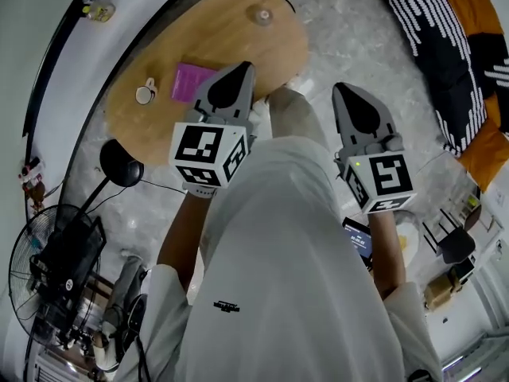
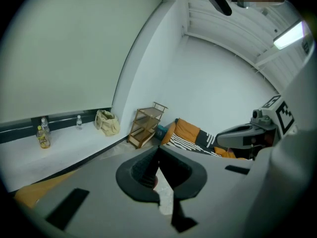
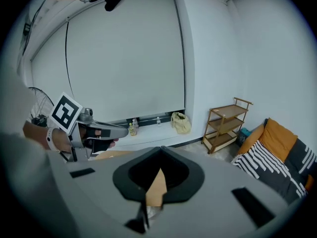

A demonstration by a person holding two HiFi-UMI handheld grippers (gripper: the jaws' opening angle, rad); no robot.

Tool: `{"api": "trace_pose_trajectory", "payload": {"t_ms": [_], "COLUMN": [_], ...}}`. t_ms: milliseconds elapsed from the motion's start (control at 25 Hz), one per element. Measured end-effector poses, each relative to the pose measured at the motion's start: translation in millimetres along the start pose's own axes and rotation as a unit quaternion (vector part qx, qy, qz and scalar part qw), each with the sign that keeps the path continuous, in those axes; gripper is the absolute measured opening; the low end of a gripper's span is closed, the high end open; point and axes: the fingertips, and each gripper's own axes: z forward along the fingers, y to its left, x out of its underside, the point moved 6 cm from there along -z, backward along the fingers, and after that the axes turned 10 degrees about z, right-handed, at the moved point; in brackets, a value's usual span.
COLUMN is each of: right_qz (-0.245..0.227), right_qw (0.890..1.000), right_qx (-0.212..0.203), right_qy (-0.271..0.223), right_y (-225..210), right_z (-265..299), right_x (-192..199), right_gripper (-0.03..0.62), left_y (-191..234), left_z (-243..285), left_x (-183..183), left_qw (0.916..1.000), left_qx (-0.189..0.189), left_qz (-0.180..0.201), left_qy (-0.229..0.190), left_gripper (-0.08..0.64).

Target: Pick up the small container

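Observation:
A small white container (image 1: 145, 93) stands near the left edge of the oval wooden table (image 1: 238, 30). A purple flat item (image 1: 192, 82) lies beside it, and a clear round container (image 1: 261, 14) sits at the table's far end. My left gripper (image 1: 241, 68) is held in the air over the table's near edge, right of the purple item, with its jaws shut and nothing in them. My right gripper (image 1: 345, 90) hovers over the floor to the right of the table, its jaws closed to a point and empty. In the left gripper view the left gripper (image 2: 158, 151) shows its jaws together. The right gripper (image 3: 159, 152) looks the same.
A standing fan (image 1: 40, 249) and a black round object (image 1: 120, 163) are at the left on the floor. A striped and orange cushion (image 1: 457, 50) lies at the right. A wooden shelf (image 3: 225, 125) and a bag (image 3: 180, 123) stand by the wall. Bottles (image 2: 43, 137) are on the ledge.

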Motion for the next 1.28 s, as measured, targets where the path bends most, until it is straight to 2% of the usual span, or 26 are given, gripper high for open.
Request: {"api": "trace_pose_trajectory", "payload": {"t_ms": [280,440,920,1120,1280], "right_qz": [-0.024,-0.051,-0.018,-0.015,-0.014], "right_qw": [1.0,0.998,0.998,0.998,0.997], "right_qx": [-0.007,-0.03,-0.045,-0.052,-0.057], "right_qy": [0.012,0.007,0.027,0.044,0.05], "right_y": [-20,-23,-78,-94,-106], "right_z": [25,46,99,125,147], "right_x": [-2,-5,15,26,34], "right_gripper": [0.006,0.006,0.006,0.006,0.006], "left_y": [3,9,17,30,36], "left_z": [31,48,117,142,159], "left_x": [8,13,49,66,80], "left_qw": [0.9995,0.9988,0.9954,0.9933,0.9926], "left_qx": [-0.001,-0.009,-0.012,-0.043,-0.049], "left_qz": [0.016,0.024,0.033,0.022,0.014], "left_qy": [0.027,0.041,0.09,0.105,0.11], "left_gripper": [0.014,0.014,0.014,0.014,0.014]}}
